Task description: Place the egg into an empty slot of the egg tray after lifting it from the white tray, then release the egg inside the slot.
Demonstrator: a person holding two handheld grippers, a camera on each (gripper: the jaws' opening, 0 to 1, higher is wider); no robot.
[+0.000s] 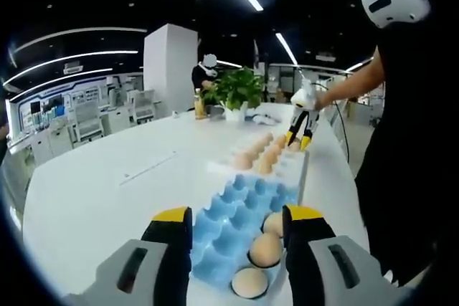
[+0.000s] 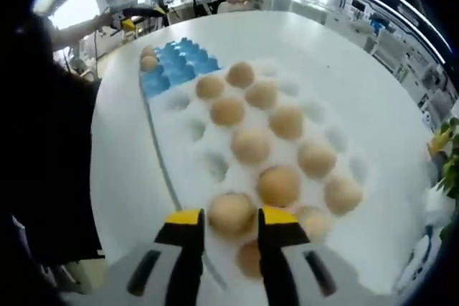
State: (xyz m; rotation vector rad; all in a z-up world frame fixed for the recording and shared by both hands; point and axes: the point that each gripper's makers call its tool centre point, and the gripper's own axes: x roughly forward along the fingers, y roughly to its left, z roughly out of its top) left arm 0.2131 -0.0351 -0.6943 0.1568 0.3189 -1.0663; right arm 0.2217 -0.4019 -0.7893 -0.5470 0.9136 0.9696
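The blue egg tray (image 1: 237,209) lies just under my left gripper (image 1: 237,214), which is open above it with nothing between its fingers. Three eggs (image 1: 265,250) sit in the tray's nearest slots. Beyond it the white tray (image 1: 287,170) carries several brown eggs. My right gripper (image 1: 300,137) is down at that tray's far end. In the right gripper view, one egg (image 2: 231,213) fills the gap of my right gripper (image 2: 231,218) and touches both jaws, over the white tray (image 2: 179,141). The blue egg tray (image 2: 179,62) and my left gripper (image 2: 140,18) lie farther off.
Everything rests on a large white oval table (image 1: 122,177). A potted plant (image 1: 237,91) and a bottle (image 1: 199,103) stand at its far end. The person in black (image 1: 401,141) stands along the right edge. A white pillar (image 1: 170,69) and desks are behind.
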